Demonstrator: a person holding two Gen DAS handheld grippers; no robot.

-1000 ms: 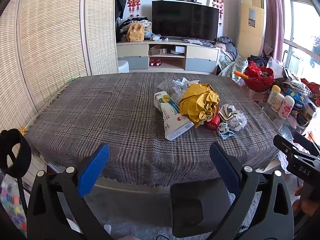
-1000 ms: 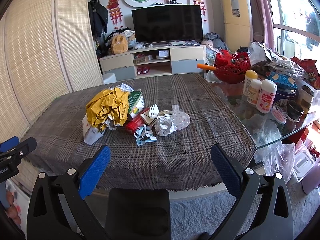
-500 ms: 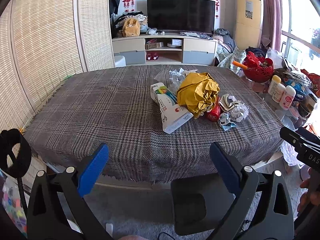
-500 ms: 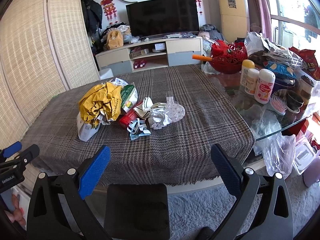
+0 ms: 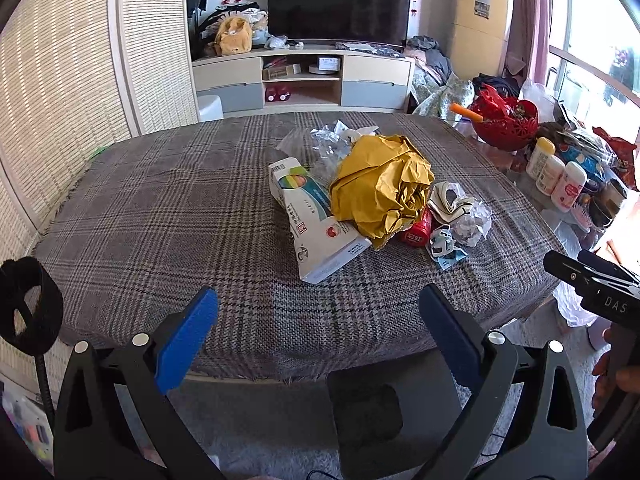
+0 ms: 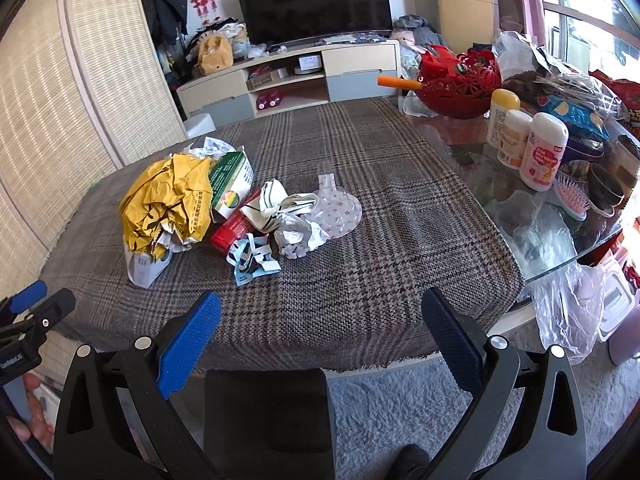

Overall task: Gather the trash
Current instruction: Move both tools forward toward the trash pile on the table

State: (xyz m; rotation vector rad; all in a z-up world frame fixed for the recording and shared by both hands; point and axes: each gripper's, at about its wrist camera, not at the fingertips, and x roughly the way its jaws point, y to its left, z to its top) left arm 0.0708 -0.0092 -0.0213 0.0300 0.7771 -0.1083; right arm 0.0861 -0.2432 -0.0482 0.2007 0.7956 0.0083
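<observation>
The left tool (image 5: 318, 320) stands wide open at the bottom of the left wrist view, its blue pads (image 5: 186, 332) spread apart over the near edge of the desk (image 5: 160, 216), holding nothing. The right tool (image 6: 320, 320) is likewise spread open and empty, low in the right wrist frame, above a dark chair back (image 6: 266, 412).

Beyond them, the trash lies in one heap on the plaid cloth. In the left wrist view it sits right of centre: a white carton (image 5: 316, 220) lying flat, a crumpled yellow paper (image 5: 382, 188) touching it, a red can (image 5: 416, 232) just beside, then crumpled white paper (image 5: 472, 224) and a torn blue wrapper (image 5: 444, 246). Clear plastic (image 5: 320, 144) lies behind the heap.

At the right edge, a red basket (image 6: 460, 84) and white bottles (image 6: 542, 152) stand on bare glass.
</observation>
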